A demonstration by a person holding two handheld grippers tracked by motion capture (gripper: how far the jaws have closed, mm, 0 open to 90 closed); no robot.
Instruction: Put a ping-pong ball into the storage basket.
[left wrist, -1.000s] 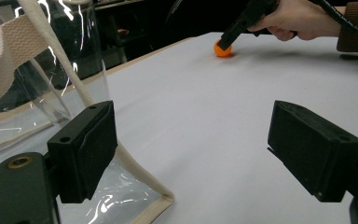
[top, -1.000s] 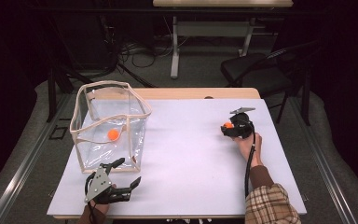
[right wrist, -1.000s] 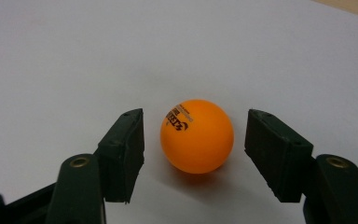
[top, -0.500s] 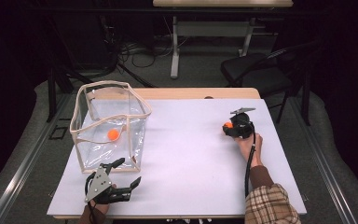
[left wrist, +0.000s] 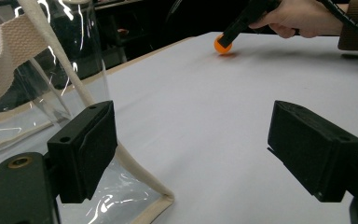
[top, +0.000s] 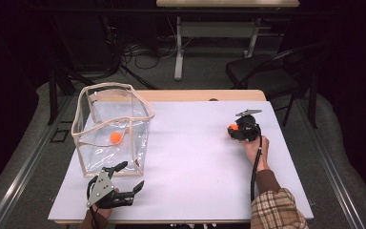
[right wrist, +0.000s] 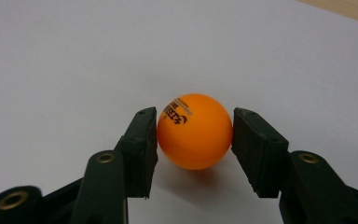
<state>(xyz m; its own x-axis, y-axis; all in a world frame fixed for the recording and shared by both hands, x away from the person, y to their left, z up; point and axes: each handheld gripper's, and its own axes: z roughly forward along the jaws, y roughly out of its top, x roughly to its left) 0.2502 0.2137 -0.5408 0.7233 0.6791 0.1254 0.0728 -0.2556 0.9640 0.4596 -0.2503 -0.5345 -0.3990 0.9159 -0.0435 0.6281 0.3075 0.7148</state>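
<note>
An orange ping-pong ball rests on the white table top, and my right gripper is shut on it, both pads pressing its sides. In the high view that gripper sits at the table's right side with the ball at its tip. A second orange ball lies inside the clear bag at the left. My left gripper stands open near the front left edge, just in front of the bag, nothing between its jaws. In the left gripper view, that gripper looks across the table at the gripped ball.
The clear bag's wall and cloth-trimmed corner sit close beside my left jaw. White table top spreads between the two grippers. A black chair and a desk frame stand beyond the far edge.
</note>
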